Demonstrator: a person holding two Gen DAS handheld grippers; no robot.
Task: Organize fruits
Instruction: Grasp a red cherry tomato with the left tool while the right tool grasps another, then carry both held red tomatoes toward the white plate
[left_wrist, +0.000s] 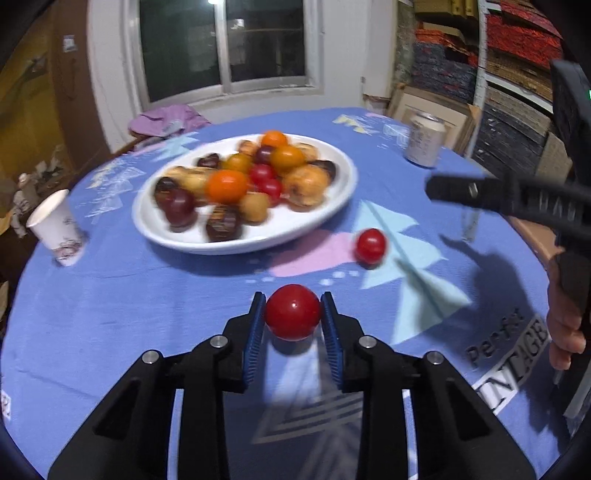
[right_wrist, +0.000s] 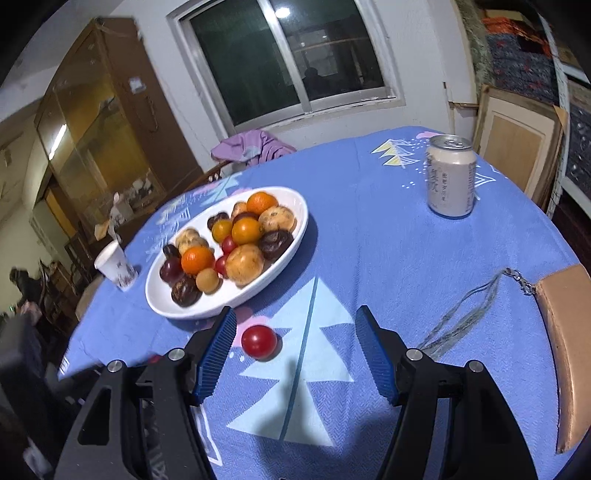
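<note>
Left tongs (left_wrist: 292, 314) clenched on red cherry tomato (left_wrist: 292, 311), just above blue-clothed surface (left_wrist: 129, 295), near side of white oval plate (left_wrist: 166, 236) heaped with fruit. Grip sits at pad tips: smooth round skin may squirt out; hard squeeze may split it. Right tongs (right_wrist: 295, 352) released, empty, second cherry tomato (right_wrist: 259, 341) loose between pads; nudge could roll it away. Crowded plate: dropped fruit may dislodge others.

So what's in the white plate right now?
The white plate holds a heap of orange, yellow, red and dark fruits. Whatever lies beneath the heap is covered. Two red tomatoes are off it.
</note>
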